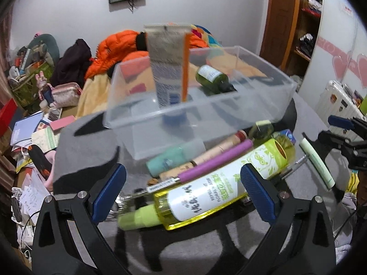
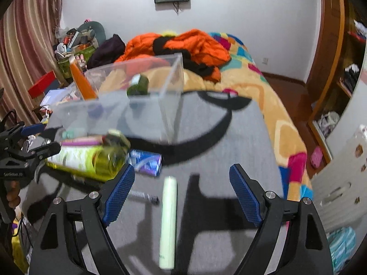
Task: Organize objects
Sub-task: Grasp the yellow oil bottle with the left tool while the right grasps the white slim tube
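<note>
The left tongs (image 1: 183, 192) stand spread wide, and between their blue pads lies the big yellow-green clear plastic spray bottle with a white label and a pale green nozzle (image 1: 206, 190). The pads sit either side of its body without pressing on it, as far as I can see. The bottle lies on its side on the grey cloth-covered desk (image 1: 87, 151), at the front of a small heap: a purple stick (image 1: 213, 163), a teal tube (image 1: 170, 160) and a beige tube (image 1: 218, 147), all just before the clear plastic storage box (image 1: 252, 105). Inside the box already are a grey-and-orange squeeze tube standing on its cap (image 1: 167, 68) and a dark green bottle lying down (image 1: 213, 78).

I'd judge the spray bottle the heaviest thing here. It looks filled, so it will want to tip toward one end. Its wall is smooth and round, likely slippery, and stiff enough to squeeze firmly. The best hold is across the labelled middle, near its balance point, not on the thin nozzle neck.

The right tongs (image 2: 183, 194) are also open and empty, with the pale green slim tube (image 2: 168, 224) lying lengthwise on the desk between the fingers, untouched. It looks light and somewhat soft; a gentle pinch across the middle should do. A small blue-purple carton (image 2: 146, 161) lies just beyond it.
</note>
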{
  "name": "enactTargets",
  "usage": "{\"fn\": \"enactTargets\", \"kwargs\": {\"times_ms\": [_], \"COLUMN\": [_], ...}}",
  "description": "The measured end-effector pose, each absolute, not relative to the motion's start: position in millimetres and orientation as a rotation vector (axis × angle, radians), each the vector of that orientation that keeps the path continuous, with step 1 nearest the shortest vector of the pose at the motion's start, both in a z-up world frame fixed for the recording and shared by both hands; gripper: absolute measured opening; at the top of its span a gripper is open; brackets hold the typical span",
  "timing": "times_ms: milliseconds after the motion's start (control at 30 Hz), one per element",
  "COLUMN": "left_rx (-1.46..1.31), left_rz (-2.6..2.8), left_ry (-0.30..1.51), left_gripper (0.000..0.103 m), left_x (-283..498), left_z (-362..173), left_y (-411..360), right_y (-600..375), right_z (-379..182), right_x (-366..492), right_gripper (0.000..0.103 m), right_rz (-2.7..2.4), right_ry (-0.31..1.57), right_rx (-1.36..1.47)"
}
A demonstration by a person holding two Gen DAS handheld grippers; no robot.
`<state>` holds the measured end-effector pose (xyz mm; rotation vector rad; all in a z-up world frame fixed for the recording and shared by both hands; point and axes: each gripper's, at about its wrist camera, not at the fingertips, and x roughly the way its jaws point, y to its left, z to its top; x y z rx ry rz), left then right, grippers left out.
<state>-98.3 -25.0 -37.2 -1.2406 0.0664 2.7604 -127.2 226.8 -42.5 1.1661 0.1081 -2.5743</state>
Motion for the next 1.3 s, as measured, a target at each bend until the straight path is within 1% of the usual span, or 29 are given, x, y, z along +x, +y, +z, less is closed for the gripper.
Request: {"fn": "enactTargets", "kwargs": {"times_ms": [133, 300, 333, 400, 467, 500, 567, 667, 767, 933, 1133, 1167, 1233, 1267, 1300], "left_rx": [-1.245, -1.274, -1.266, -1.265, -1.264, -1.268, -1.282, -1.302, -1.306, -1.29, -1.283, -1.279, -1.281, -1.302, -1.315], "left_rz": [2.708, 2.585, 2.599, 2.596, 2.575, 2.566, 2.546, 2.522, 2.491, 2.481, 2.461, 2.462, 2.45, 2.429, 2.411], "left_ry": [0.069, 0.015, 0.049, 0.11, 0.13, 0.133, 0.134, 0.13, 0.132, 0.179, 0.199, 0.211, 0.233, 0.233, 0.229], "left_gripper": [0.101, 0.101, 0.101, 0.101, 0.101, 0.101, 0.101, 0.101, 0.101, 0.101, 0.101, 0.1, 0.088, 0.079, 0.074], "left_x": [-101.4, -101.9, -99.5, -93.9, -86.0, -83.9, -77.6, -69.4, -58.2, -49.0, -73.3, -78.0, -85.6, -91.4, -94.9], "left_z": [-45.5, -55.8, -56.0, -56.9, -57.8, -58.5, -60.5, -64.4, -64.8, -58.2, -49.6, -48.9, -49.1, -50.3, -51.8], "left_y": [-14.6, -6.1, -2.8, 3.3, 7.3, 8.2, 10.1, 11.7, 13.0, 16.1, 19.8, 22.4, 27.3, 30.7, 33.4], "right_y": [232.1, 228.6, 228.0, 227.4, 227.3, 227.8, 229.7, 233.3, 236.0, 238.8, 240.1, 240.2, 239.8, 239.4, 238.8], "right_z": [-58.9, -72.6, -74.3, -77.0, -77.8, -77.8, -77.6, -77.0, -77.0, -76.3, -74.9, -74.6, -74.4, -74.2, -73.9], "right_x": [-121.8, -117.7, -117.3, -117.6, -118.1, -117.3, -115.8, -114.0, -110.1, -103.2, -104.8, -106.2, -107.7, -108.9, -110.2], "right_gripper": [0.082, 0.082, 0.08, 0.074, 0.065, 0.063, 0.052, 0.042, 0.033, 0.032, 0.032, 0.032, 0.032, 0.032, 0.032], "right_rz": [-2.545, -2.518, -2.518, -2.512, -2.519, -2.528, -2.535, -2.539, -2.542, -2.531, -2.514, -2.512, -2.512, -2.512, -2.512], "right_ry": [0.067, 0.107, 0.113, 0.117, 0.125, 0.136, 0.15, 0.153, 0.163, 0.175, 0.153, 0.148, 0.147, 0.149, 0.15], "right_rx": [1.218, 1.248, 1.251, 1.259, 1.26, 1.255, 1.252, 1.248, 1.247, 1.247, 1.253, 1.253, 1.25, 1.249, 1.246]}}
